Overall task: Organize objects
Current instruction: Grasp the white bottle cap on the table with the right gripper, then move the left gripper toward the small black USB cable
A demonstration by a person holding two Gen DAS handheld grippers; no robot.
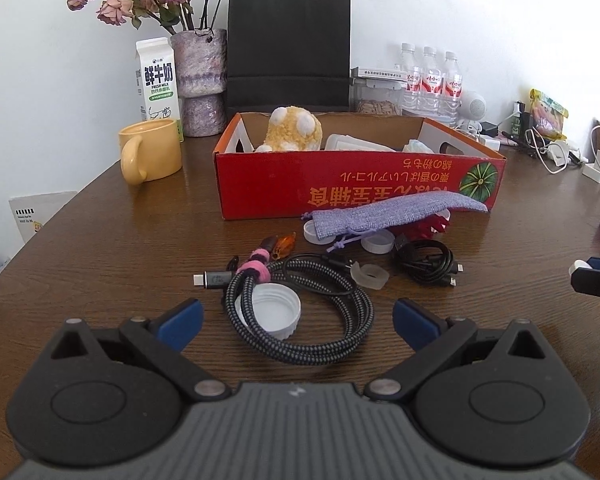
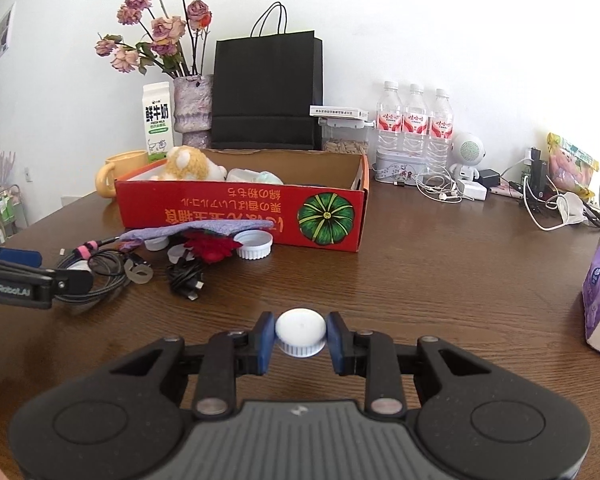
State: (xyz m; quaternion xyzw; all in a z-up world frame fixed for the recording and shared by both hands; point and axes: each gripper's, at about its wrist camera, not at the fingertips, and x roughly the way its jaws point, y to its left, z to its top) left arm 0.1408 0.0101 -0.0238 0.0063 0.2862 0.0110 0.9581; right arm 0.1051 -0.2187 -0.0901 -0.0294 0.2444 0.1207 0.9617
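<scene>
The right gripper (image 2: 301, 338) has its jaws squeezed tight on a small white cap (image 2: 301, 331) above the table (image 2: 440, 280), the left gripper (image 1: 298, 316) waits wide open and empty, so next the cap probably goes up into the red box (image 2: 240, 216)
</scene>
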